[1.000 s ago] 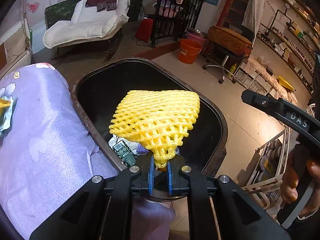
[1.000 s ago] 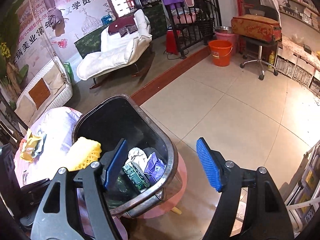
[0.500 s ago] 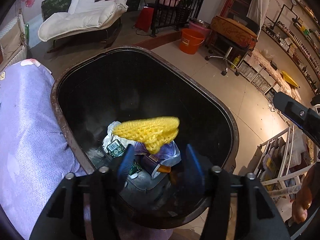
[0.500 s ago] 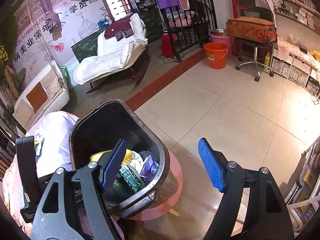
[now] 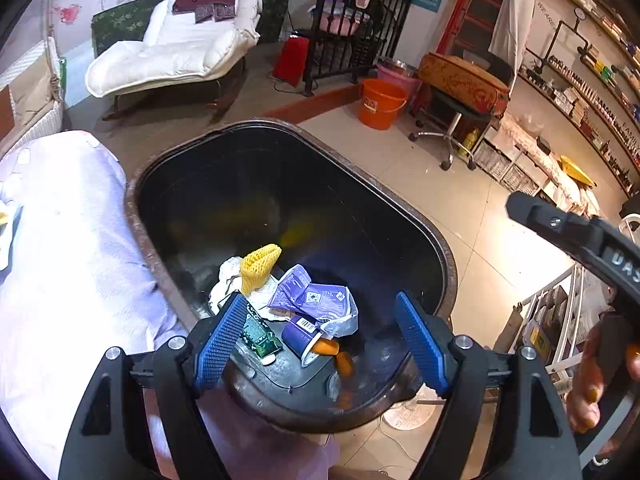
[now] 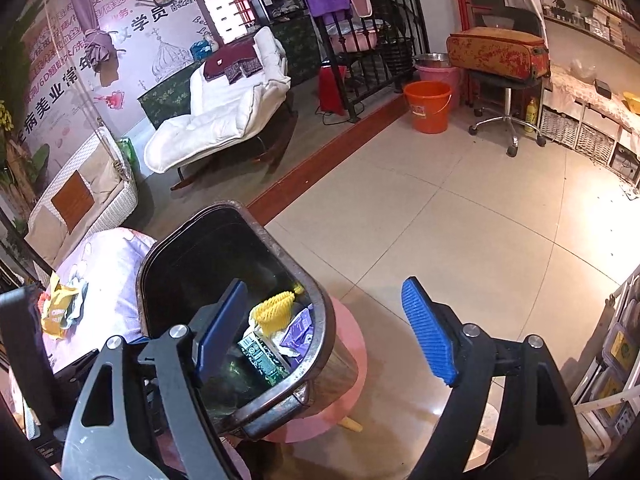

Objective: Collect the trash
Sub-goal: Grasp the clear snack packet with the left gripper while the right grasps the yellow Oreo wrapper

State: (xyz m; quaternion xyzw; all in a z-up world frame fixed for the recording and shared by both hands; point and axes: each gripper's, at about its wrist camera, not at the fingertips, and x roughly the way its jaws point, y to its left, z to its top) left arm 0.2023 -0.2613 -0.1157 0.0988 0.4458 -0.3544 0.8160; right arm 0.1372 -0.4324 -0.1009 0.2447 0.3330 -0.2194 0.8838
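A yellow foam fruit net [image 5: 259,267] lies at the bottom of the dark trash bin [image 5: 448,264], on top of white paper, purple wrappers [image 5: 316,300] and a green carton. My left gripper [image 5: 320,344] hangs above the bin's near rim, its jaws opening, nothing between them. In the right wrist view the net [image 6: 274,312] shows inside the bin [image 6: 324,320]. My right gripper [image 6: 326,332] stands over the bin's right rim, jaws opening, holding nothing.
A table under a lilac cloth [image 5: 68,264] adjoins the bin's left side, with yellow and blue wrappers [image 6: 60,308] on it. A person's hand [image 5: 596,376] holds the right gripper's handle at right. The bin stands on a pink stool [image 6: 348,384]. Tiled floor [image 6: 460,224] stretches to the right.
My left gripper opened and let go of the yellow net, which dropped into the bin onto the other trash. The right gripper's jaws spread slightly wider.
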